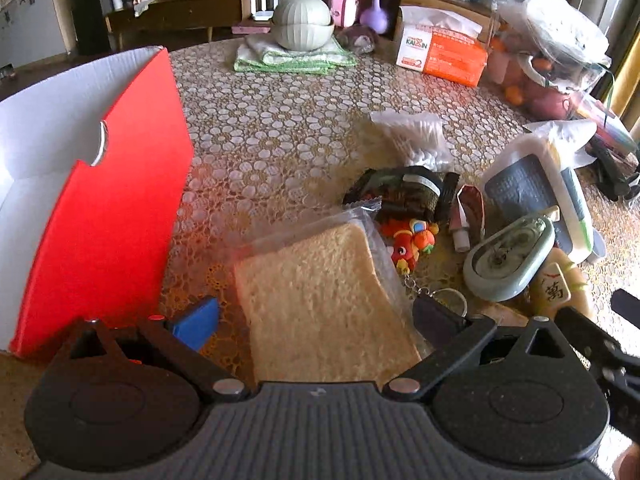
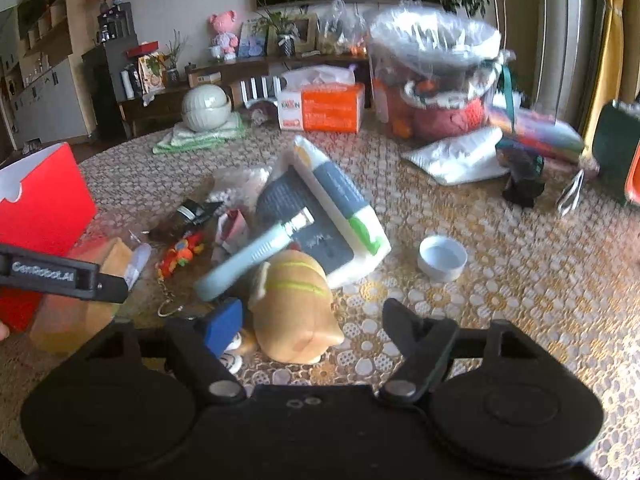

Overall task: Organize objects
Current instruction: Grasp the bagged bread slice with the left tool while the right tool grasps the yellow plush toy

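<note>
A bagged slice of bread [image 1: 320, 292] lies flat on the table, and my left gripper [image 1: 316, 316] straddles it, open. A gap shows between the blue left pad [image 1: 196, 322] and the crust. In the right wrist view a tan plush toy [image 2: 296, 308] with a green stripe sits between the fingers of my right gripper [image 2: 312, 320]. That gripper is open, with clear space between the toy and the black right finger [image 2: 404, 332]. The red box [image 1: 100, 220] with a white inside stands open at the left. The left gripper's arm [image 2: 64, 276] crosses over the bread [image 2: 108, 256].
Piled by the toy are a grey-green tape dispenser [image 1: 508, 260], a colourful keychain toy [image 1: 412, 240], a dark packet [image 1: 404, 192], a bag of cotton swabs [image 1: 416, 140] and a white pack [image 2: 332, 216]. A small round tin [image 2: 442, 258] sits right; an orange tissue box [image 2: 324, 112] behind.
</note>
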Motion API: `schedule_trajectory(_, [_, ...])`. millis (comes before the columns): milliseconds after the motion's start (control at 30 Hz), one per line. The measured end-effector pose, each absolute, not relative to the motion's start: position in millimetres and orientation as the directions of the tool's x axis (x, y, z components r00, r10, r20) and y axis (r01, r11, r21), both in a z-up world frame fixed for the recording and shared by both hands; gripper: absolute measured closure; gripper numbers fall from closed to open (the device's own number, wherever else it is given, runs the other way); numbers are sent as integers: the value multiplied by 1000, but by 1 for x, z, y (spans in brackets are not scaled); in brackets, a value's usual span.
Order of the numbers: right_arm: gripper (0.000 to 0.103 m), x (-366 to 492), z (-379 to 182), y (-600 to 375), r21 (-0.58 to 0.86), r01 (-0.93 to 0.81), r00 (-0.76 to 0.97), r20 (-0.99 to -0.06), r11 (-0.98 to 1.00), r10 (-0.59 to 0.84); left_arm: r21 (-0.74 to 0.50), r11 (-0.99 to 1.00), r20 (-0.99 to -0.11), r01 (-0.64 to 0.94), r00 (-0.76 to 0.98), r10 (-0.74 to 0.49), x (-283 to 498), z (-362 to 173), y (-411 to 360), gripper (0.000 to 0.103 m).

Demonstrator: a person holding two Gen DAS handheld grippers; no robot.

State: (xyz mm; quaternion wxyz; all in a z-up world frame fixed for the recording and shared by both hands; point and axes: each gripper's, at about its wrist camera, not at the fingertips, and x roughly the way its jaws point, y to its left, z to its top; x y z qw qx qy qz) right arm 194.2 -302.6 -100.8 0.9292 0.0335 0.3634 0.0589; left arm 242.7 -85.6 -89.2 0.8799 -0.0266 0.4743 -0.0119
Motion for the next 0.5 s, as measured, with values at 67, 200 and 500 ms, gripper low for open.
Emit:
schedule_trajectory(67, [38,195,-103,-304,127,-84,722,-676,988,148,-60,998,-835,-4,548,-48,242,-91,-86,0])
schedule_trajectory(200, [50,193,-103,-304,156,-95,715,-676,983,177,-69,998,-839,0,541,-58,242,-92,-87,3])
schedule_trajectory(500, [59,186,-91,-301,136,-81,741,-655,987,151,-76,997,-820,24,567,-76,230,-87,-88,26])
